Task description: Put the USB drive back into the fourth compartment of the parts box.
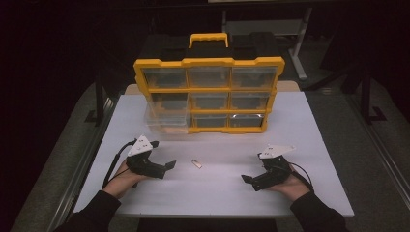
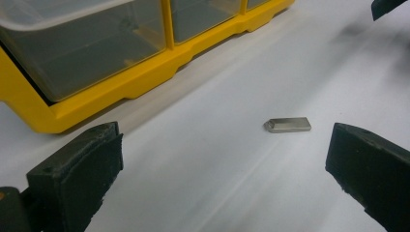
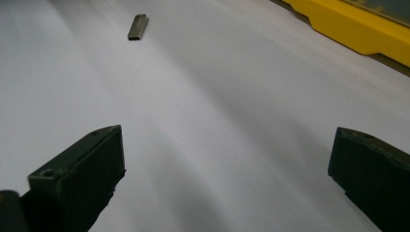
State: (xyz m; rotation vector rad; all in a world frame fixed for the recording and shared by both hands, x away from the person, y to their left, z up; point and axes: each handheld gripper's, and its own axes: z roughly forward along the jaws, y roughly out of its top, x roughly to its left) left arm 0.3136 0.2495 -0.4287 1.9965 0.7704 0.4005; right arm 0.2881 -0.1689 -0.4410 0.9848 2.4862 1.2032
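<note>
A small flat metal bar point(image 1: 196, 164) lies on the white table point(image 1: 217, 193), between the two grippers. In the left gripper view the metal bar point(image 2: 288, 125) rests just ahead of the wide-apart jaws. My left gripper point(image 1: 170, 166) is open, low over the table, a short way left of the bar. My right gripper point(image 1: 246, 180) is open too, farther off to the bar's right. From the right gripper view the metal bar point(image 3: 137, 26) sits far ahead at the upper left. Nothing is between either pair of jaws.
A yellow organizer point(image 1: 209, 94) with clear drawers and a carry handle stands upright at the back of the table. One lower-left drawer point(image 1: 167, 121) is pulled out forward. The organizer's yellow base point(image 2: 145, 79) is close to my left gripper.
</note>
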